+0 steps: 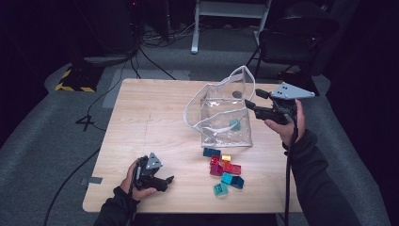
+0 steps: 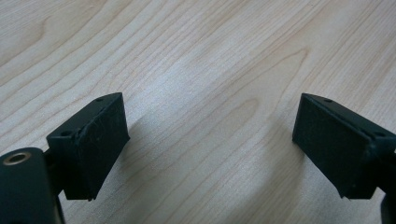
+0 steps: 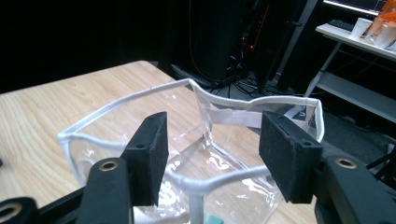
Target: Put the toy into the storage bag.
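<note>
While the left gripper (image 1: 165,181) sits low at the near left of the wooden table (image 1: 141,117), its jaws are spread wide over bare wood, nothing between them, as the left gripper view makes plain. Over on the right, the right gripper (image 1: 249,104) is held up beside the clear plastic bag (image 1: 225,117), which stands open toward the far middle of the table. In the right gripper view its jaws are parted too, one on each side of the bag's white-trimmed rim (image 3: 219,179), the near edge of the rim passing between them; whether either pad actually touches the plastic, I can't tell. Inside the bag lies one teal block (image 1: 234,124), down near the bottom. Just in front of the bag, on the near right of the table, a loose cluster of blocks (image 1: 224,170) lies close together: reds and a magenta in the middle, a yellow one at the far side, teal and blue ones around the edges. The left gripper is well apart from that pile, to its left.
</note>
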### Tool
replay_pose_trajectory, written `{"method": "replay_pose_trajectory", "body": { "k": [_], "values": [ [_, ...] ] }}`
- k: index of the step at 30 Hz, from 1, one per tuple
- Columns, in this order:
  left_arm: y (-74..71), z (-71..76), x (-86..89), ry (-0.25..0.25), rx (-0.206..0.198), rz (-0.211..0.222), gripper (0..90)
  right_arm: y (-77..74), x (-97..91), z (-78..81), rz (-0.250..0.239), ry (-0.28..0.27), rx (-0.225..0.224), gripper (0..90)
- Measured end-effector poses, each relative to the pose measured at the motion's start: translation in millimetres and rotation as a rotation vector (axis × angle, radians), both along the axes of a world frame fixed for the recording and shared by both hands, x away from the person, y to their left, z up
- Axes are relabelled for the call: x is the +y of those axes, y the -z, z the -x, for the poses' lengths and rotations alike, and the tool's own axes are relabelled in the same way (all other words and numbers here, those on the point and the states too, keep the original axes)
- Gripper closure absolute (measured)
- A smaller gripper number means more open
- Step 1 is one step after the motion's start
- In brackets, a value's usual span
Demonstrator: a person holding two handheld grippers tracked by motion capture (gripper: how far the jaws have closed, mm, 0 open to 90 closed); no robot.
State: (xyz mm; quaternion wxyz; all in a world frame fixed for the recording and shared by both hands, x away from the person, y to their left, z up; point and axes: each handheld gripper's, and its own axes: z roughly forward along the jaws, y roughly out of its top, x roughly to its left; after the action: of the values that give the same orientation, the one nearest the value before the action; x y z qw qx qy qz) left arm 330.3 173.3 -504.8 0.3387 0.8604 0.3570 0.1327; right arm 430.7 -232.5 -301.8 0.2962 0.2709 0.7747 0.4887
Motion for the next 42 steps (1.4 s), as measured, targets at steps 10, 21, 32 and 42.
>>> {"method": "replay_pose_trajectory", "body": {
  "k": [10, 21, 32, 42],
  "values": [
    [0.0, 0.1, 0.0, 0.0, 0.0, 0.0, 10.7, 10.4, -10.2, 19.9, 0.005, -0.033, 0.004, 40.9],
    [0.0, 0.0, 0.0, 0.0, 0.0, 0.0, 10.7, 37.5, -12.3, 40.3, 0.03, -0.074, 0.027, 40.6],
    [0.0, 0.1, 0.0, -0.001, 0.0, 0.0, 10.7, 69.8, -11.6, 56.0, 0.056, -0.112, 0.074, 40.2],
    [0.1, 0.2, -0.2, -0.003, 0.002, 0.002, 10.7, 96.0, -7.9, 75.6, 0.108, -0.165, 0.117, 40.0]
  ]
}}
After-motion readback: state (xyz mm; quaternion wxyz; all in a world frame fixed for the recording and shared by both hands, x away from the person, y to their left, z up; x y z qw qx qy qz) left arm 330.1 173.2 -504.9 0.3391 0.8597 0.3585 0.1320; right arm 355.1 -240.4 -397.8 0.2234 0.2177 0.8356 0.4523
